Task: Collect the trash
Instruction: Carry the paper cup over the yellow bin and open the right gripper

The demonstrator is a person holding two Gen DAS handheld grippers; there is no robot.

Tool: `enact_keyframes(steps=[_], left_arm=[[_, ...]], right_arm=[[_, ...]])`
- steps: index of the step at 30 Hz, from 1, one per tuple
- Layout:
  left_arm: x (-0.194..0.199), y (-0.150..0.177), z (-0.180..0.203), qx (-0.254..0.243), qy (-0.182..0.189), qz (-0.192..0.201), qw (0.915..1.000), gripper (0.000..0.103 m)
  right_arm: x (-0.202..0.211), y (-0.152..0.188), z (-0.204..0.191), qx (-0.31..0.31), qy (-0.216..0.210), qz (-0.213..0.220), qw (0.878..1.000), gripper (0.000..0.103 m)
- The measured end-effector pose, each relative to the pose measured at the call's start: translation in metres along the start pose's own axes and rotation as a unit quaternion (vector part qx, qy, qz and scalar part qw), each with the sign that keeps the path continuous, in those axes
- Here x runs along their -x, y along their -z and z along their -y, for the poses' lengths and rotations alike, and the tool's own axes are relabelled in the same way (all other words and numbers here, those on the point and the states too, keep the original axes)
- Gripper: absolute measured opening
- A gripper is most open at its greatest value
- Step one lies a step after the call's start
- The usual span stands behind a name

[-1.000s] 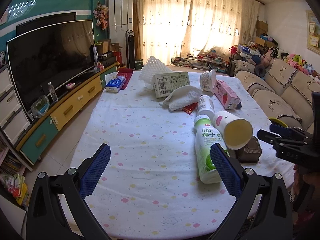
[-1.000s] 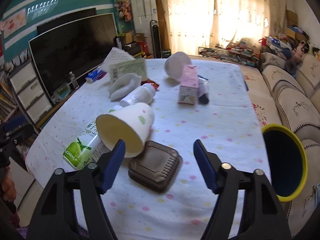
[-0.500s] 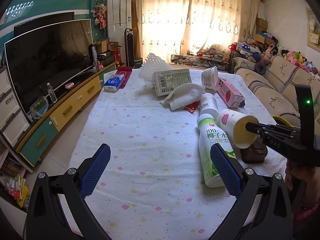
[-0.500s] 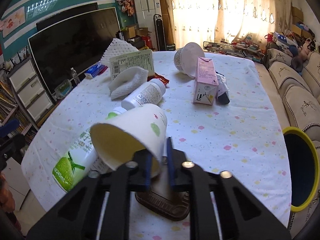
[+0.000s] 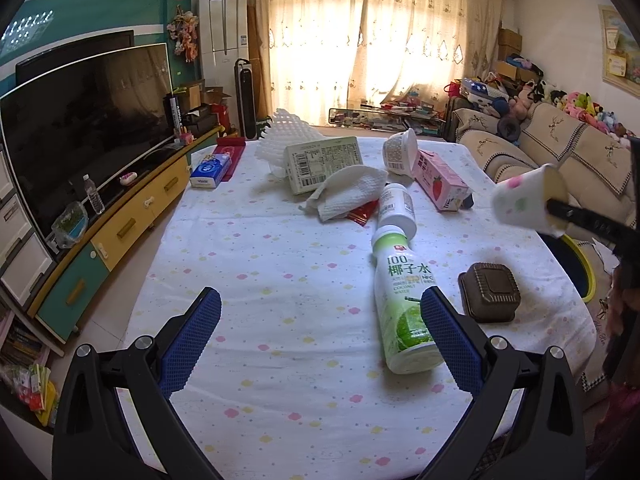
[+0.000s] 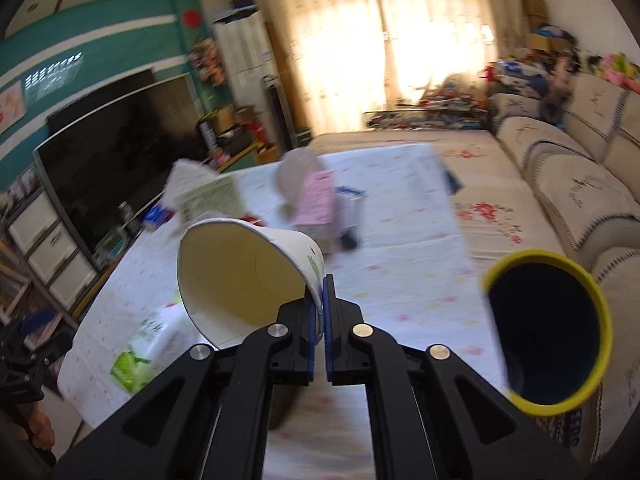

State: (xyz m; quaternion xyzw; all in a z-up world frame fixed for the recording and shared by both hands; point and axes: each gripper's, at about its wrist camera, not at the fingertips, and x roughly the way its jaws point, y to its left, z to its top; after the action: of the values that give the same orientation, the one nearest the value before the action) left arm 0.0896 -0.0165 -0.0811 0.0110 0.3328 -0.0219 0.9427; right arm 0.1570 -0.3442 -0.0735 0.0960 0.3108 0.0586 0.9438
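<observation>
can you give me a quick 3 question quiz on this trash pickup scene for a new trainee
1. True or false: the right gripper is shut on the rim of the paper cup.
2. Which item lies on the table nearest the left gripper? A) pink strawberry carton B) green coconut water bottle C) blue tissue pack
3. Fill in: the bin with the dark inside has a ____ rim.

Key: 1 true; 2 B; 3 yellow
</observation>
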Motion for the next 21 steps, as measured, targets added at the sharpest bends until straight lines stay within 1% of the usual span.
enact_keyframes(steps=[4, 6, 8, 10, 15, 19, 21], left_arm=[[-0.007, 0.000, 0.009, -0.005, 0.008, -0.009, 0.9999, 0.098], [-0.012, -0.001, 0.015, -0.009, 0.012, -0.014, 0.9998, 0.098], [-0.016, -0.001, 0.020, -0.013, 0.016, -0.019, 0.9996, 0.098], [-0.020, -0.002, 0.027, -0.019, 0.018, -0.023, 0.9994, 0.098], [-0.031, -0.005, 0.046, -0.035, 0.021, -0.034, 0.9986, 0.098], [-0.039, -0.007, 0.059, -0.044, 0.024, -0.042, 0.9978, 0.098], [-0.043, -0.008, 0.064, -0.048, 0.026, -0.047, 0.9974, 0.098]], right_arm=[[0.010, 0.000, 0.068, -0.061, 0.072, 0.008, 0.995, 0.003], [0.006, 0.003, 0.099, -0.083, 0.111, -0.004, 0.990, 0.004], [-0.002, 0.008, 0.130, -0.109, 0.136, -0.020, 0.984, 0.004], [-0.015, 0.012, 0.152, -0.121, 0.160, -0.036, 0.979, 0.004], [-0.045, 0.024, 0.186, -0.141, 0.188, -0.072, 0.969, 0.004], [-0.060, 0.029, 0.199, -0.150, 0.197, -0.090, 0.965, 0.008], [-0.064, 0.029, 0.203, -0.155, 0.198, -0.090, 0.964, 0.013]])
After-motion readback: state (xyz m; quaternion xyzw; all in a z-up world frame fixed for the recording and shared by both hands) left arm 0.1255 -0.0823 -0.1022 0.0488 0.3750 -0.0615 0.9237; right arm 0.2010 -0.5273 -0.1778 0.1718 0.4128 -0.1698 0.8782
